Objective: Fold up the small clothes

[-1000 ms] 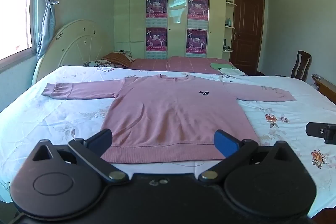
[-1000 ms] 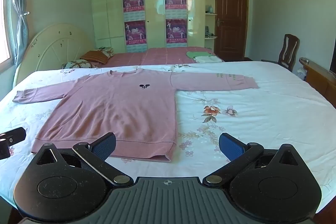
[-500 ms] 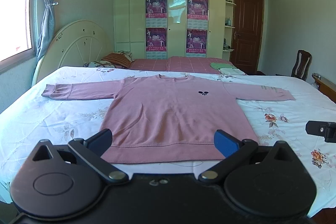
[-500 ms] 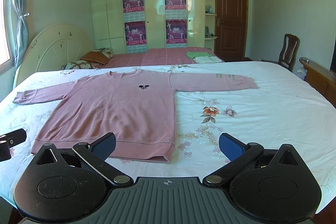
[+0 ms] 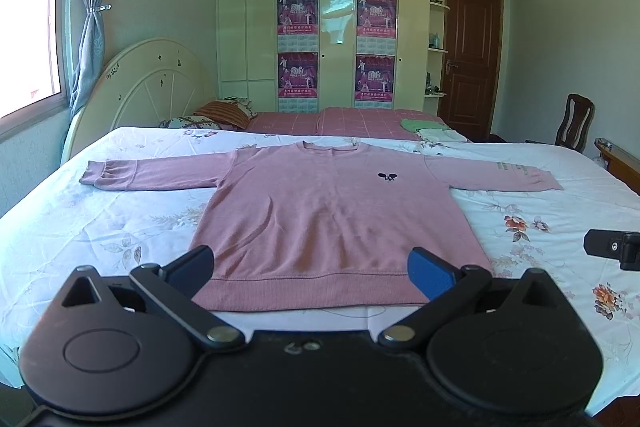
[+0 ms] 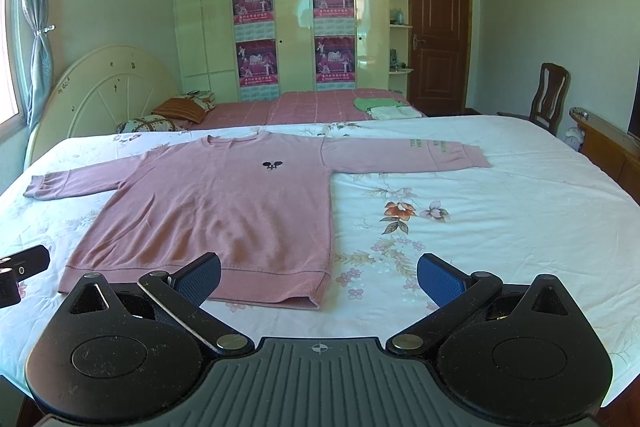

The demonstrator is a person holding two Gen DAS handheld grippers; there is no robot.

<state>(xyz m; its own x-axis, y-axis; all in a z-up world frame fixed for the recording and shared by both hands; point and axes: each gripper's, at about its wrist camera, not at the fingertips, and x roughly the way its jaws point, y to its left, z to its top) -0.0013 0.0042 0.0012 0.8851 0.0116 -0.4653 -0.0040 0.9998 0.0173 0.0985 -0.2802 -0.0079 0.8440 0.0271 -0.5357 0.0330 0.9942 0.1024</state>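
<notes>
A pink long-sleeved sweater (image 5: 332, 215) lies flat and face up on the floral bedsheet (image 5: 80, 227), both sleeves spread out sideways, hem toward me. It also shows in the right wrist view (image 6: 224, 203). My left gripper (image 5: 312, 267) is open and empty, hovering just before the middle of the hem. My right gripper (image 6: 320, 277) is open and empty, hovering at the hem's right corner. Each gripper's tip shows at the edge of the other's view, the right one (image 5: 612, 247) and the left one (image 6: 24, 263).
Folded green and white clothes (image 6: 384, 107) lie on a pink checked bed behind. Pillows (image 6: 176, 111) and a round headboard (image 6: 104, 87) stand at the back left. A wooden chair (image 6: 548, 99) and the footboard (image 6: 612, 143) are on the right.
Both grippers have drifted slightly; the sweater has not moved and nothing was taken hold of.
</notes>
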